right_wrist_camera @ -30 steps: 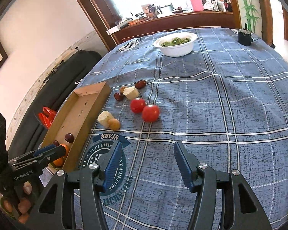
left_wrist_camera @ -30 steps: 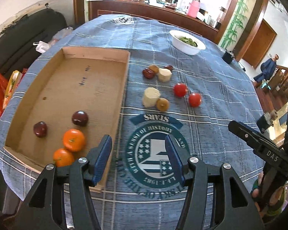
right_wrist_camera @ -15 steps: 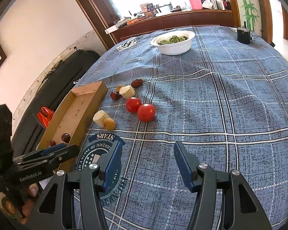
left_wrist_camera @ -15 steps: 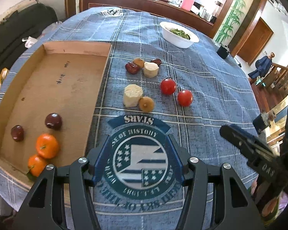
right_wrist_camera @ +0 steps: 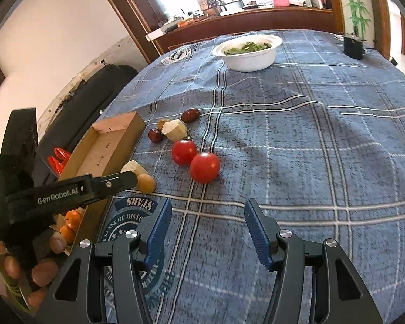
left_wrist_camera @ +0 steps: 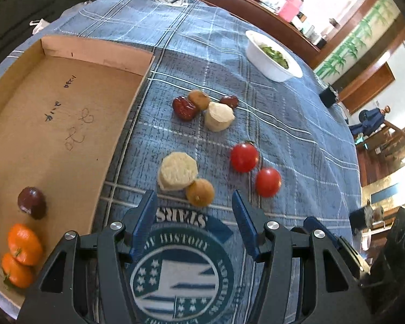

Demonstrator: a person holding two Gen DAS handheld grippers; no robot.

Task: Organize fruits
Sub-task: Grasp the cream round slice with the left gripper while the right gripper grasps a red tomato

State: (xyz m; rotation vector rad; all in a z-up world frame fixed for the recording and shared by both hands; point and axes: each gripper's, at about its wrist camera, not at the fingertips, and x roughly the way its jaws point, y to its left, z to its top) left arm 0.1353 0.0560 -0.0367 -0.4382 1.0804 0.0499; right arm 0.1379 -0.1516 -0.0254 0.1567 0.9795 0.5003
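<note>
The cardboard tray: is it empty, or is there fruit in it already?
Partly filled. The cardboard tray holds two oranges and a dark plum near its close end; most of its floor is bare.

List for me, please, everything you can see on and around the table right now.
tomatoes: two, red, on the cloth right of the cut pieces
pale cut pieces: two, cream, mid-cloth
small brown fruits: two, tan, one beside each cut piece
red dates: two, dark red, by the far cut piece
cardboard tray: one, brown, left side of the table
oranges: two, orange, near corner of the tray
dark plums: two, maroon, in the tray
white bowl: one, holding greens, far side
tablecloth: one, blue plaid
left gripper: black and blue, open, above the tan fruit
right gripper: black and blue, open, empty
hand: fingers around the left gripper's handle
</note>
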